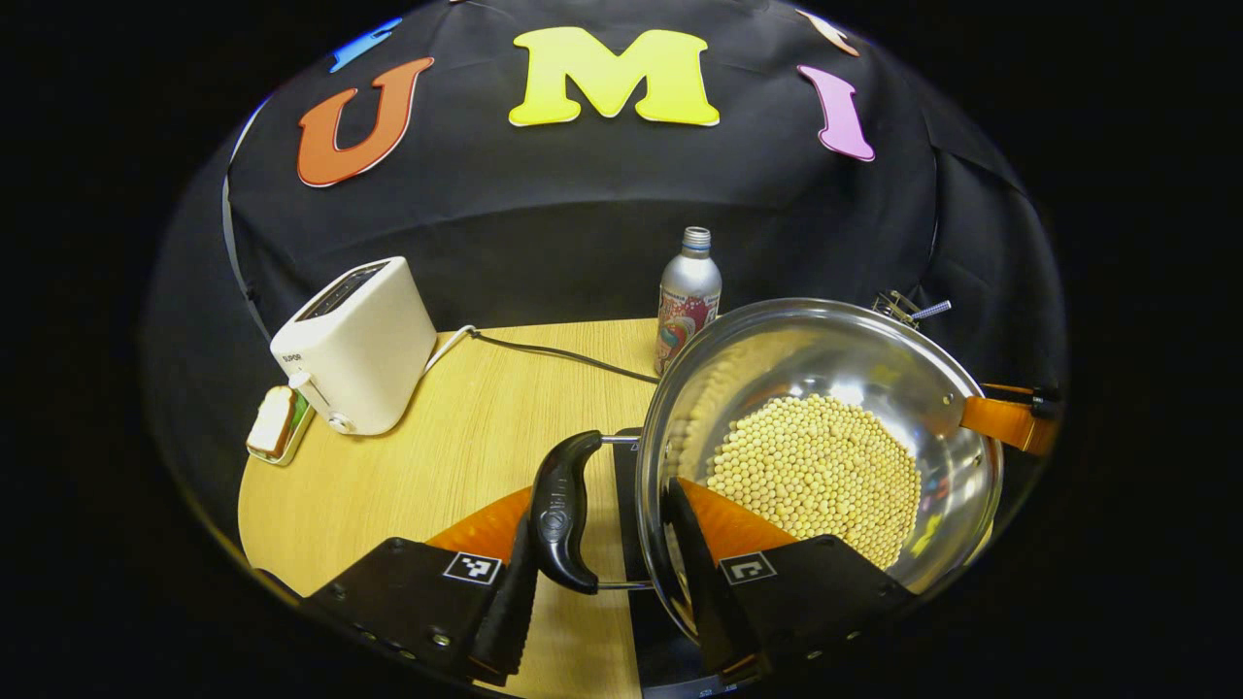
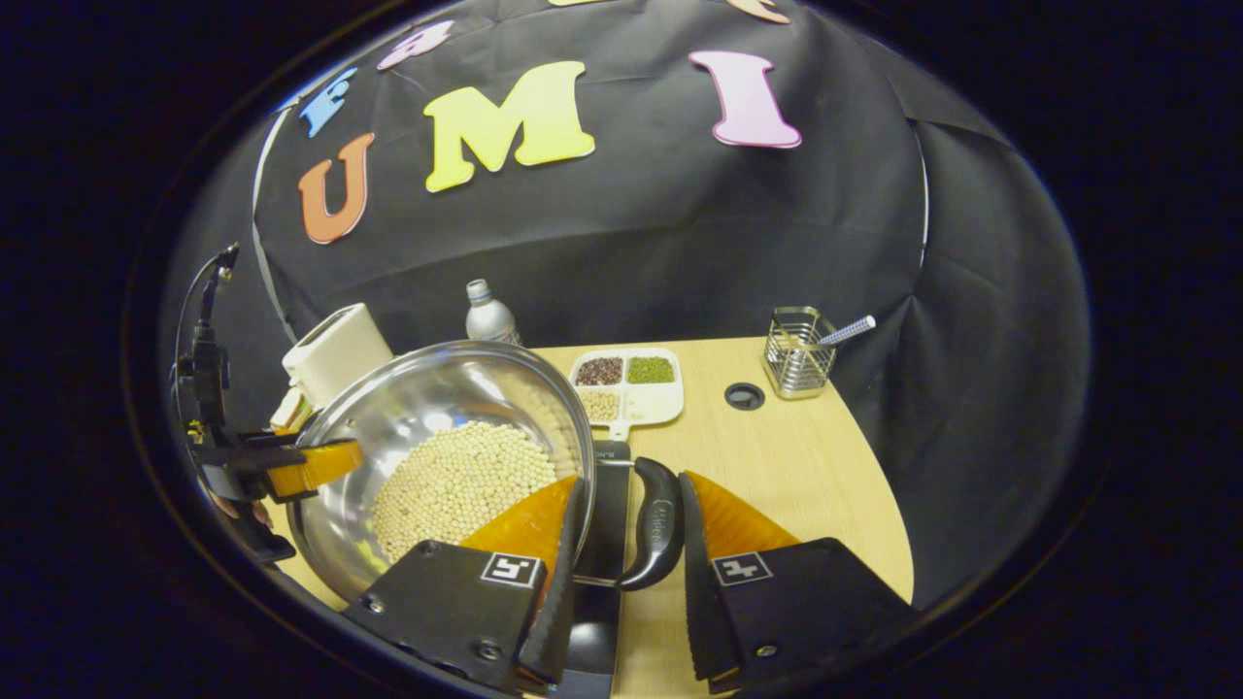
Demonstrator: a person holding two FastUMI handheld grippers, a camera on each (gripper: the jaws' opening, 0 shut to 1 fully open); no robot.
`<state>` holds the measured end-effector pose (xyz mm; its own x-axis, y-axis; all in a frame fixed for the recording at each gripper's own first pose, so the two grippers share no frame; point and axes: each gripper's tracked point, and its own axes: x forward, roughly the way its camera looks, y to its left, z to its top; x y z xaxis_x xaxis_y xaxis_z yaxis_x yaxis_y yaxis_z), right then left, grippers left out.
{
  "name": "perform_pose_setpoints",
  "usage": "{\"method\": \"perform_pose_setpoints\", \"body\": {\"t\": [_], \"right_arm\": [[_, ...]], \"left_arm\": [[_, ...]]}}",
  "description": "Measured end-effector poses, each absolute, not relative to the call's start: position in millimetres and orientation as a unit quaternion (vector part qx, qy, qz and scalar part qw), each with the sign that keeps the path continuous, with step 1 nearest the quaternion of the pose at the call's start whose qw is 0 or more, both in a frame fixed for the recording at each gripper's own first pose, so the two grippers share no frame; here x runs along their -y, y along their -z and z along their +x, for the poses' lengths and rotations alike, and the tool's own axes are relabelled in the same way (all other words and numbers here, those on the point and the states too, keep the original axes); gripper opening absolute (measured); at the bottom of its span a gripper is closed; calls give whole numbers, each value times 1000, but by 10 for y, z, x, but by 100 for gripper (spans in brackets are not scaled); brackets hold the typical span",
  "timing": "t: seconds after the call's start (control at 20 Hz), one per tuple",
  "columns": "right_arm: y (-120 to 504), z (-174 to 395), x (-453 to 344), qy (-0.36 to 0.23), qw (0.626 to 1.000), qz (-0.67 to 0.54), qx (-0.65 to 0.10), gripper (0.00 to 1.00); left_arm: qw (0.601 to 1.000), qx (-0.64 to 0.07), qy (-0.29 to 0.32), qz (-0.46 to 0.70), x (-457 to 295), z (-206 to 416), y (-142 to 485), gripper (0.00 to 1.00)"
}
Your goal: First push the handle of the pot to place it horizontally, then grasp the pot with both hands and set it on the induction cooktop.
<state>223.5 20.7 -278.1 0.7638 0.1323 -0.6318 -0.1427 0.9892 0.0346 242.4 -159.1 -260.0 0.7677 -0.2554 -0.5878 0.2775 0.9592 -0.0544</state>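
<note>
Fingers of the left tool (image 1: 602, 563) straddle the pot's left side handle (image 1: 566, 510): one outside the black grip, the other inside the rim over the beans; whether both press I cannot tell. The right tool (image 2: 626, 544) does likewise on the opposite handle (image 2: 656, 524), one finger inside the rim, one just beside the grip. Between them the steel pot (image 1: 825, 388), part-filled with pale beans (image 1: 816, 471), sits over the dark induction cooktop (image 2: 607, 515) on the wooden bench (image 1: 466, 437). Beyond stand a white toaster (image 1: 354, 345) with its cord, a metal bottle (image 1: 688, 296), a divided tray of grains (image 2: 629, 386) and a wire caddy (image 2: 798, 354).
</note>
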Motion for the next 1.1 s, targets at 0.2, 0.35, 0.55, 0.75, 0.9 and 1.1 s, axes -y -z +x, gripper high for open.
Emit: {"method": "perform_pose_setpoints", "body": {"t": [0.2,0.35,0.55,0.75,0.9,1.1], "right_arm": [[3047,2206,-146,-67,935,-1,-348,51],[3066,2212,-144,-68,938,18,-339,51],[3078,2208,-146,-70,939,19,-336,58],[3058,2228,-94,-67,945,17,-319,65],[3013,2159,-46,-55,952,7,-300,72],[2852,1996,-113,-58,964,-21,-257,80]], "left_arm": [[934,-325,148,14,1591,2366,2865,66],[945,-292,146,27,1579,2414,2812,68],[951,-279,127,44,1568,2433,2817,77],[960,-256,115,17,1518,2419,2726,77],[968,-228,106,-11,1423,2347,2555,78],[979,-174,100,-46,1234,2056,2261,78]]}}
